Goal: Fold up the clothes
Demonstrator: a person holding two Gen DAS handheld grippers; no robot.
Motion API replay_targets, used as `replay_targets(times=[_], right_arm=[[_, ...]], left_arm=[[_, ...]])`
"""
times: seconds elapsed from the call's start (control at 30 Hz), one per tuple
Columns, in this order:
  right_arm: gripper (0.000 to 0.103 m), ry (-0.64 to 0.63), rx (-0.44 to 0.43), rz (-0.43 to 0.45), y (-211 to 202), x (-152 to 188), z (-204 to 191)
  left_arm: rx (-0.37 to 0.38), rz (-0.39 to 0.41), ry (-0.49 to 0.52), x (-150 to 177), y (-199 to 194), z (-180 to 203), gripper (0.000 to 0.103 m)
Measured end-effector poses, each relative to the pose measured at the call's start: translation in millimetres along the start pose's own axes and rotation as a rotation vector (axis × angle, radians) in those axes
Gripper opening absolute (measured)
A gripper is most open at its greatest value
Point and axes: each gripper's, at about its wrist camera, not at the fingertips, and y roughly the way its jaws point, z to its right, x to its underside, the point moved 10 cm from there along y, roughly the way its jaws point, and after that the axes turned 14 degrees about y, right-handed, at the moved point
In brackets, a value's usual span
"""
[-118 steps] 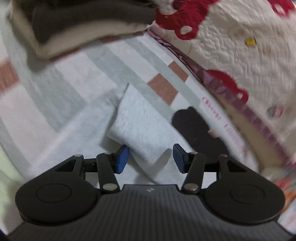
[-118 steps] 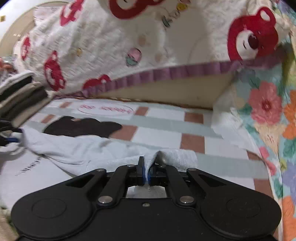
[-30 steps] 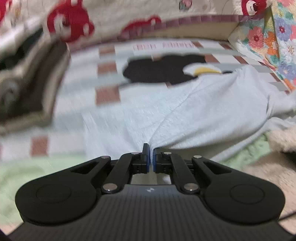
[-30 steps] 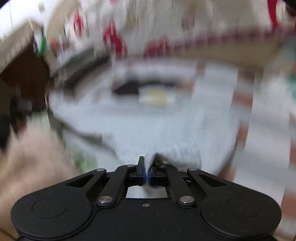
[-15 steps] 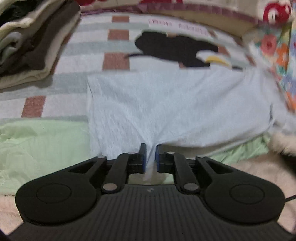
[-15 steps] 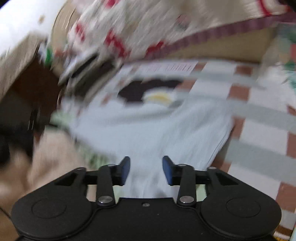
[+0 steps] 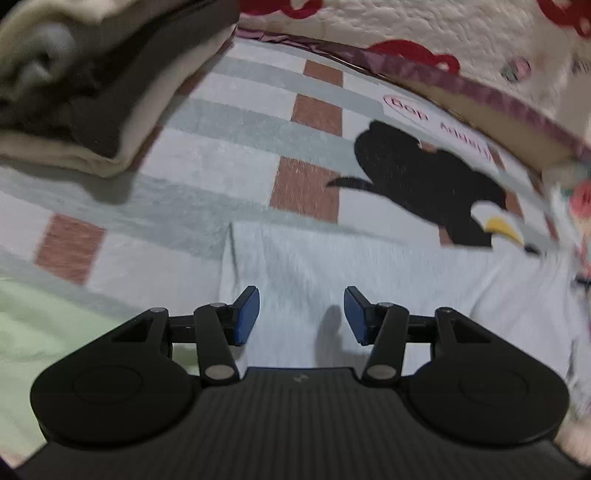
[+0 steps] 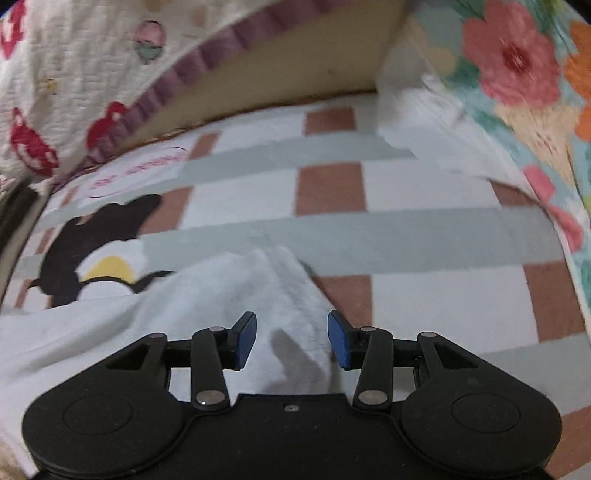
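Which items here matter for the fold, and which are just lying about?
Part of the job:
- light grey garment, spread flat on the checked sheet
- left gripper, open over the garment
- right gripper, open over a raised fold of it

Lying about:
- stack of folded clothes
- bear-print quilt
- floral fabric
- pale green cloth

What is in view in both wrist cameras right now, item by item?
shirt: one, pale grey, flat on sheet before both claws.
sheet: one, white, grey and brown check with black cartoon print, under shirt.
stack: one, folded brown and cream clothes, far left.
quilt: one, cream with red bears, behind sheet.
floral cloth: one, multicoloured, right edge.
green cloth: one, near left.
left claw: open, empty.
right claw: open, empty.
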Motion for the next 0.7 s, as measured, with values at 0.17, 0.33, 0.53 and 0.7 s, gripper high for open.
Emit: replay_targets(times=[0.17,0.33,0.53,0.7], right_arm=[[0.049,-0.018,-0.013,-0.015,-1,11,13],[0.049,0.103,-0.131,-0.073,5,19,22],[0.058,0.1,-0.223,-0.075,15,21,2],[0.058,0.134,-0.25,-0.054,22,12,-3]], left_arm=[[0.064,0.027,-0.052,-6,14,-6,0.05],[0.065,-0.005,0.05,-1,21,3,0.024],[-0.063,0.026,0.115,-6,16,-3,0.034],[-0.038,0.036,-0.022,-11,32,-24,0.049]])
